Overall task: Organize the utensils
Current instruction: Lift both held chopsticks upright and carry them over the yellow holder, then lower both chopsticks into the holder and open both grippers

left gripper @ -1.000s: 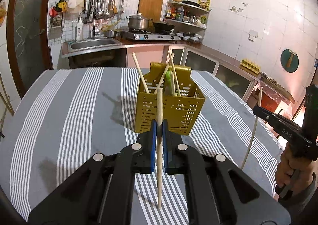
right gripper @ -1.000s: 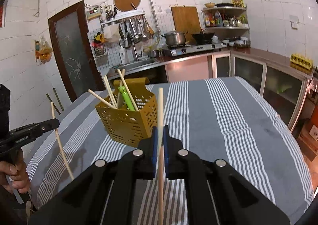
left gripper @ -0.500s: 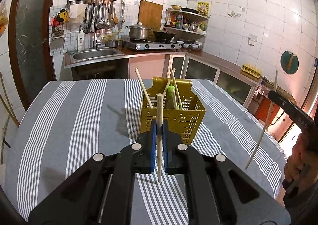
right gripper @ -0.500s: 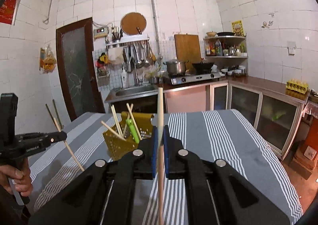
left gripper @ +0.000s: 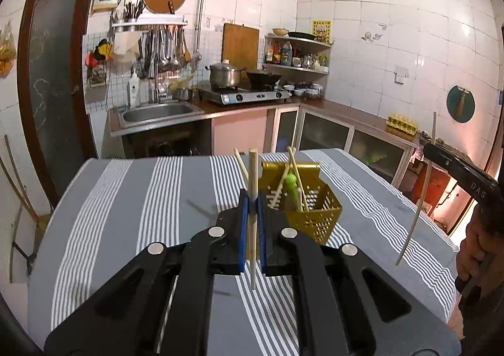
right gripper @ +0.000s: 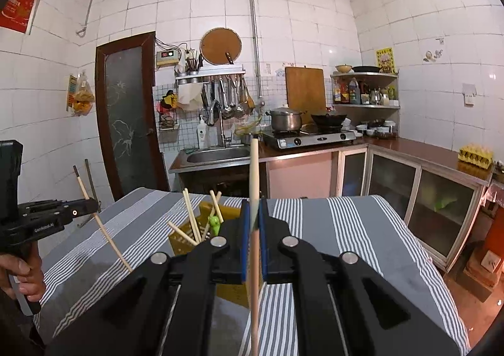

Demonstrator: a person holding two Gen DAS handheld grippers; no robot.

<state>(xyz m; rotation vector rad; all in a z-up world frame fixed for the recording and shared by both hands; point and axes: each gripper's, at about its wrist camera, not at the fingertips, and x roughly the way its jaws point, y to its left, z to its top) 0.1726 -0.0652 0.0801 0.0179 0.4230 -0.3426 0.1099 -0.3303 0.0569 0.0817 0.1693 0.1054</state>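
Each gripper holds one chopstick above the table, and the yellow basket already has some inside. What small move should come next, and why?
Probably carry the left gripper forward over the basket and lower its chopstick in. That chopstick is clamped upright, clear of the table, with the basket's open top just ahead and slightly right. The right gripper can follow with its chopstick.
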